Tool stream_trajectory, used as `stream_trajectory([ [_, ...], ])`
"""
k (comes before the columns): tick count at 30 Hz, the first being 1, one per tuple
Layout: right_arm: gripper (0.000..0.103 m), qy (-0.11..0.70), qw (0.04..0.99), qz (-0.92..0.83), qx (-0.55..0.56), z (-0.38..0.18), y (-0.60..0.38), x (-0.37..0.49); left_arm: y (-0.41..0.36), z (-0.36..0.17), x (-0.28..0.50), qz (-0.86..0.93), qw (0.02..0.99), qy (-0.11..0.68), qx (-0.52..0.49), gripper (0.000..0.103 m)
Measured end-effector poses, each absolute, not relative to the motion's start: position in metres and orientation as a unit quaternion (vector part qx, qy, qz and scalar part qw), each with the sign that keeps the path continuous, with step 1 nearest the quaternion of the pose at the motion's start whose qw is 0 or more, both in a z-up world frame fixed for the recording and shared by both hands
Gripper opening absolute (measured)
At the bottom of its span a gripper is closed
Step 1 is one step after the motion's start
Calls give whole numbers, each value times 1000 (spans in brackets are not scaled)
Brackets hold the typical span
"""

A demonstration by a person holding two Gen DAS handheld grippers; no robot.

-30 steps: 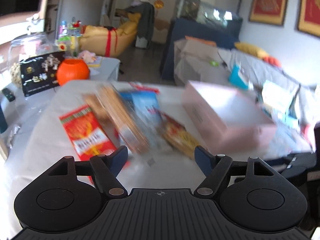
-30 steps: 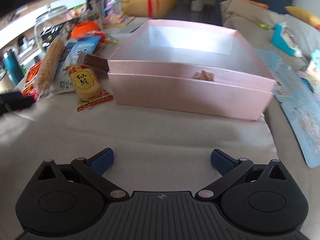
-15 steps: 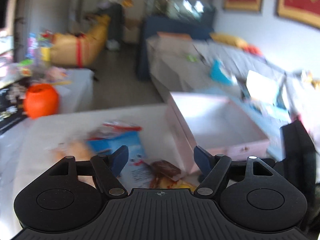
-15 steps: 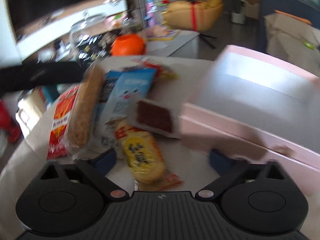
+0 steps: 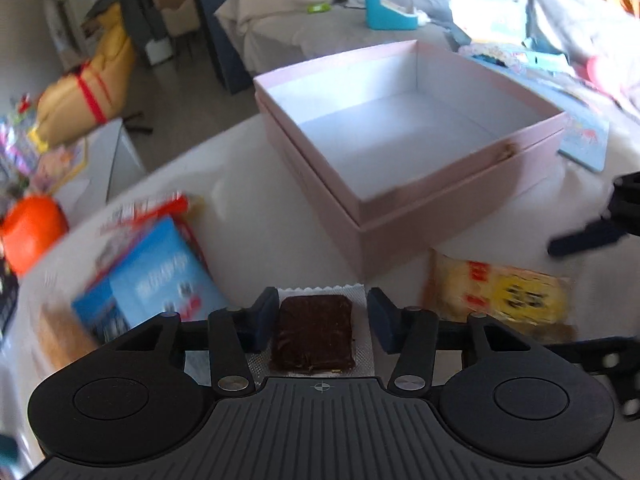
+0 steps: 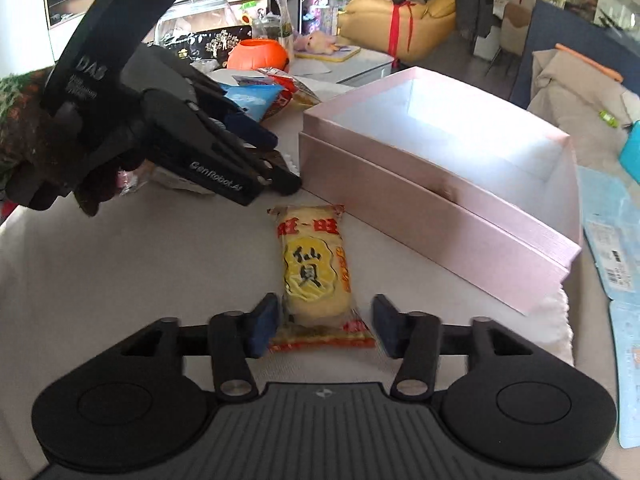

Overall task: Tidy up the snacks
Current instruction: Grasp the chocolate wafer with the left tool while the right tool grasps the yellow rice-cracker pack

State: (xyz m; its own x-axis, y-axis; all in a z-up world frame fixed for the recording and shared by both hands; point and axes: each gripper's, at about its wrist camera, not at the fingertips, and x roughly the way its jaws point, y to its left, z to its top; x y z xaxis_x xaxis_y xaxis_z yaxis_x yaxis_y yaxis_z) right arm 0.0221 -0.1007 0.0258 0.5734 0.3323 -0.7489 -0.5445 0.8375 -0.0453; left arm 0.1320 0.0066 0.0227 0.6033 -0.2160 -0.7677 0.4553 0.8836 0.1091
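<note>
Between right tongs (image 6: 322,326), yellow "仙貝" rice-cracker packet (image 6: 314,276)

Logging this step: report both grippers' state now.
Left gripper: open, straddling the chocolate bar.
Right gripper: open, straddling the rice cracker pack.
</note>
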Motion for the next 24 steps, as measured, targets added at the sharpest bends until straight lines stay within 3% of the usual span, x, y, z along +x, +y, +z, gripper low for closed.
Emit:
stream_trajectory([
  [1, 75, 383, 880, 246, -136, 26, -103, 17, 8, 24, 123, -197, 881, 410, 132, 54],
  [9, 89, 378, 892, 225, -108, 22, -118, 13, 2, 21, 62, -170, 887, 414, 109, 55],
  [19, 93, 383, 895, 207, -93, 12, -116, 16, 9, 22, 55, -154, 887, 428, 84, 55],
  [24, 93, 372, 901, 206, -84, 20, -120, 16, 15, 23, 56, -175, 883, 436, 30, 64],
])
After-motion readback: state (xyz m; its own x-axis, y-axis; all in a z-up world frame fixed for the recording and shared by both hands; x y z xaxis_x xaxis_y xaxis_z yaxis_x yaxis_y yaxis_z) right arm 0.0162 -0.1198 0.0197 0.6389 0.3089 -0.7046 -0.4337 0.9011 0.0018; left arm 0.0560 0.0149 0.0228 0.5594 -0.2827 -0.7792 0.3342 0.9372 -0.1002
